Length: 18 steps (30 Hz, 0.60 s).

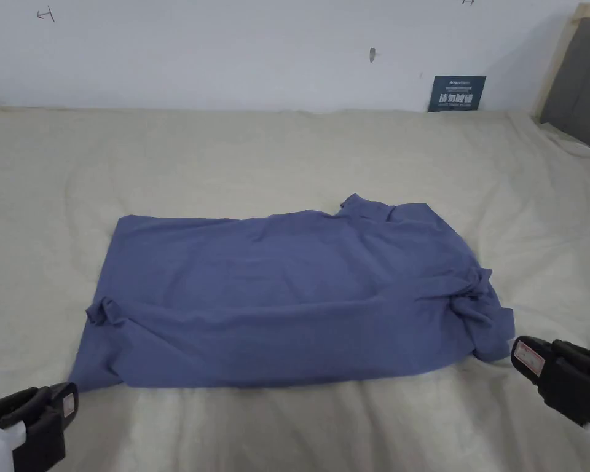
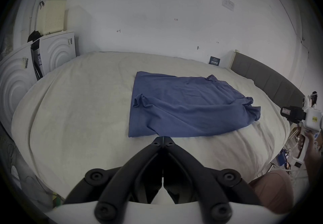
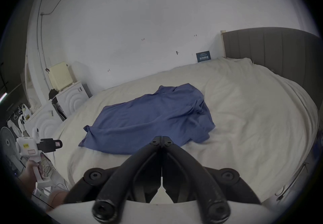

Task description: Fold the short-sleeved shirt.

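Blue short-sleeved shirt (image 1: 300, 295) lying rumpled on bed (image 1: 287, 153), unfolded. Left gripper (image 2: 162, 137) and right gripper (image 3: 161, 137) hovering clenched, empty. Next: releasing fingers, gripping near hem corners.

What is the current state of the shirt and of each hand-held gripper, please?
Blue shirt: lying on the bed, partly folded and wrinkled, bunched at its right end, held by nothing.
Left hand-held gripper: jaws shut and empty, just short of the shirt's near edge.
Right hand-held gripper: jaws shut and empty, near the shirt's right end.
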{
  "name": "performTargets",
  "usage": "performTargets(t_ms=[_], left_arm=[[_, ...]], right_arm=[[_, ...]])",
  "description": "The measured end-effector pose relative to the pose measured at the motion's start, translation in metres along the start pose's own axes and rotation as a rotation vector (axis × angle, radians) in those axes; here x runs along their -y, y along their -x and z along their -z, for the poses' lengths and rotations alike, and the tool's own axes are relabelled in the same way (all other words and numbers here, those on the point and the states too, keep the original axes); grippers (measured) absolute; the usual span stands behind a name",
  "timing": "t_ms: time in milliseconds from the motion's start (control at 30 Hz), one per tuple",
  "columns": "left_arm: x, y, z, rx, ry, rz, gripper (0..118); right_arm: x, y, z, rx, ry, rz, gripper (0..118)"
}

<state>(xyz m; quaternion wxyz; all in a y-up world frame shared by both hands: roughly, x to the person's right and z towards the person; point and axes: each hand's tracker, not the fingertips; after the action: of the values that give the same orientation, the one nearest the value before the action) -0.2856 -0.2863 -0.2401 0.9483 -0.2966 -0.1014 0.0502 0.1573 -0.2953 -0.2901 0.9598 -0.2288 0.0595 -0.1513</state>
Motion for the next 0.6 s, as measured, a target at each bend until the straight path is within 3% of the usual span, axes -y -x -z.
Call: performTargets(t_ms=[133, 233, 267, 300, 333, 367, 433, 500, 600], left_arm=[[-0.022, 0.002, 0.0, -0.007, 0.002, -0.008, 0], [-0.06, 0.018, 0.03, -0.071, 0.103, 0.011, 0], [-0.07, 0.027, 0.044, -0.074, 0.131, -0.003, 6], [-0.077, 0.033, 0.054, -0.071, 0.133, -0.007, 24], [-0.088, 0.041, 0.065, -0.043, 0.151, -0.002, 70], [-0.098, 0.049, 0.08, -0.023, 0.208, -0.014, 105], [-0.104, 0.051, 0.121, -0.084, 0.318, 0.019, 118], [-0.101, 0.054, 0.151, -0.135, 0.383, 0.084, 116], [-0.097, 0.062, 0.194, -0.232, 0.49, 0.069, 116]], right_arm=[[-0.005, 0.002, -0.001, 0.024, 0.013, -0.042, 0], [-0.006, 0.005, 0.002, 0.003, 0.032, -0.049, 0], [-0.004, 0.004, 0.003, -0.014, 0.038, -0.043, 0], [-0.002, 0.004, 0.004, -0.025, 0.042, -0.037, 0], [-0.002, 0.005, 0.004, -0.032, 0.046, -0.032, 0], [-0.002, 0.007, 0.004, -0.036, 0.047, -0.029, 0], [0.005, 0.012, 0.006, -0.045, 0.053, -0.031, 0], [0.007, 0.015, 0.007, -0.053, 0.061, -0.038, 0], [0.013, 0.021, 0.011, -0.06, 0.086, -0.059, 0]])
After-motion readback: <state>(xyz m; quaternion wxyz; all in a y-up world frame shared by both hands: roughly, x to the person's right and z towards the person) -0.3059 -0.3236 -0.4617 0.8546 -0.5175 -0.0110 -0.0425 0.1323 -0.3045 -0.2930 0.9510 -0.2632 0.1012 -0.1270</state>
